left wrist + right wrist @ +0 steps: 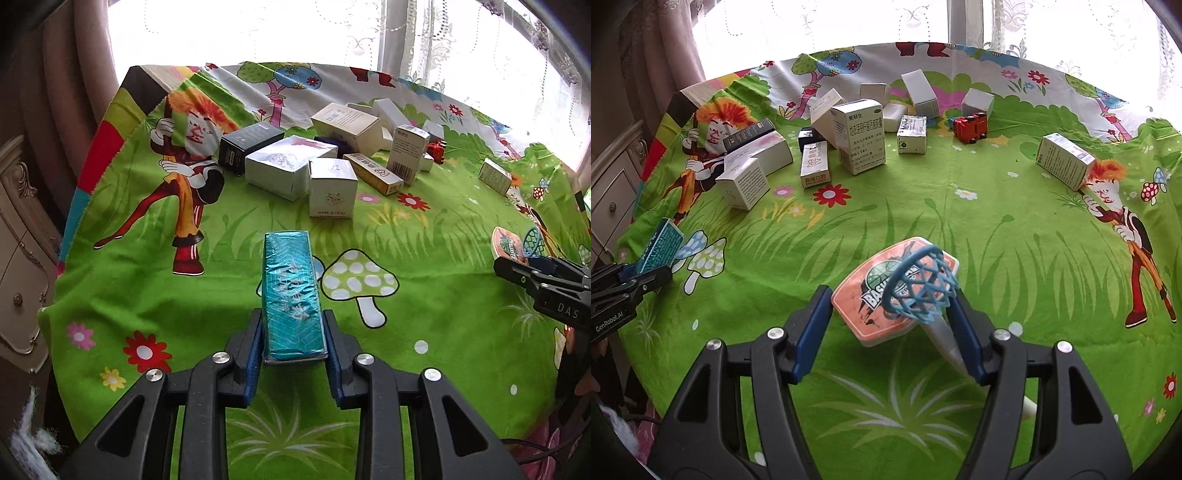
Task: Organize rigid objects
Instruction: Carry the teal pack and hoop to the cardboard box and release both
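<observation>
Clearly both grippers are loaded: the left gripper (pixel 293 354) pinches a slim teal foil-wrapped rectangular box (pixel 291 295) by its long side faces near the rear end, and the right gripper (pixel 892 325) clamps a toy basketball hoop, an orange plastic backboard with a pale blue net ring (pixel 897 291). The teal box is lifted above the green cartoon-print cloth on the table (pixel 424 332), its long axis running straight away from the left gripper toward the cluster of small cardboard boxes (pixel 317 166) farther back. It looks light and stiff, though the shiny wrap may be slippery, so a firm hold across the flat sides suits it; a grip nearer its middle would likely steady it better. The hoop toy seems light, rigid but fragile at the thin net ring, so holding it by the backboard's edges is safest. Its backboard tilts upward, ring facing the camera, white stem (pixel 945 350) trailing back toward the right finger.
</observation>
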A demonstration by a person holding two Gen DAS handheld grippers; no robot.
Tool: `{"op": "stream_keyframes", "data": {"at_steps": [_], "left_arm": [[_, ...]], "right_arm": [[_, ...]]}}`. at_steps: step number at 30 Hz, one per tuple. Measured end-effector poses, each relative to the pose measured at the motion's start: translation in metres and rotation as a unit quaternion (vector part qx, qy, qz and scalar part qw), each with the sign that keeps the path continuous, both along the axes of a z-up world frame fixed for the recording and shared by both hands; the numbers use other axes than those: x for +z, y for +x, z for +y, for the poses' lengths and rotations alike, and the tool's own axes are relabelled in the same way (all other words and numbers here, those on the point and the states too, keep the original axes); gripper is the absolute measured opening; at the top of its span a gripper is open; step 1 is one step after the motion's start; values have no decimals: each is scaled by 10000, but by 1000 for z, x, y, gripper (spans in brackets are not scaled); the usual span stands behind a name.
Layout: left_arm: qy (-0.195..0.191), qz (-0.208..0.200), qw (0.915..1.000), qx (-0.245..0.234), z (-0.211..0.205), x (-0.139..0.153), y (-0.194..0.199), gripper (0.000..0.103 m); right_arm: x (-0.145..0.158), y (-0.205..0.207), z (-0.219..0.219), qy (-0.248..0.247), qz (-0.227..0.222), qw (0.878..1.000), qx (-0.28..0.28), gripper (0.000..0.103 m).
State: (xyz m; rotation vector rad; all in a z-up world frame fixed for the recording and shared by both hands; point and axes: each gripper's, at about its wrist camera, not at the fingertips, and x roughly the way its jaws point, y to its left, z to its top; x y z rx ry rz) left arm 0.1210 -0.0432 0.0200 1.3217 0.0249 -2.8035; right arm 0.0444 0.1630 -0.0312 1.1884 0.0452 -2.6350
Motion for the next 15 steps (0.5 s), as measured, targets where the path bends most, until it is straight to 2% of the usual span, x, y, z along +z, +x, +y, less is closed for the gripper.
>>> {"op": "stream_keyframes", "data": {"at_steps": [6, 15], "left_arm": [[48, -23, 9998, -199, 15, 4, 12, 31], [-15, -9, 9984, -561, 44, 7, 24, 31]], "right_arm": [[7, 27, -15, 77, 21, 9995, 290, 67], [19, 72, -5, -18, 99, 9994, 331, 67]]}}
